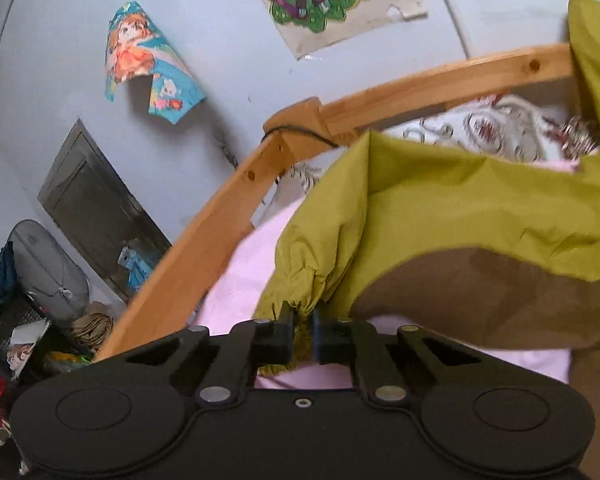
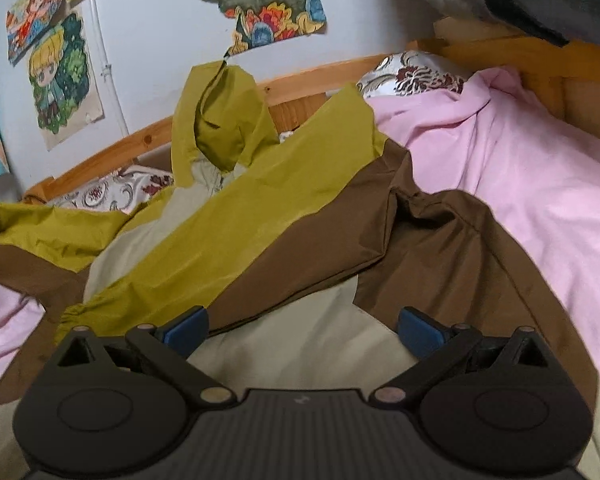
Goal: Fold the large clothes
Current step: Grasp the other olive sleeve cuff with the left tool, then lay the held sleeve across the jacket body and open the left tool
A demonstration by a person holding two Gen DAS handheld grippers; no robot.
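A large jacket (image 2: 260, 216) in olive green, brown and beige lies spread on a bed with a pink sheet (image 2: 520, 176). In the left wrist view my left gripper (image 1: 302, 336) is shut on the elastic cuff (image 1: 288, 300) of the jacket's olive sleeve (image 1: 440, 216), which hangs lifted above the sheet. In the right wrist view my right gripper (image 2: 302, 332) stands wide open just over the beige panel (image 2: 312, 344) of the jacket, nothing between its blue fingertips (image 2: 186, 330). The other sleeve lies folded across the jacket's front, its cuff (image 2: 74, 316) at the left. The hood (image 2: 216, 120) stands up against the bed rail.
A wooden bed rail (image 1: 204, 236) curves along the far side of the bed below a pale wall with cartoon posters (image 2: 56, 80). A patterned pillow (image 2: 412, 74) lies at the head. Bags and clutter (image 1: 32, 280) sit beyond the rail at the left.
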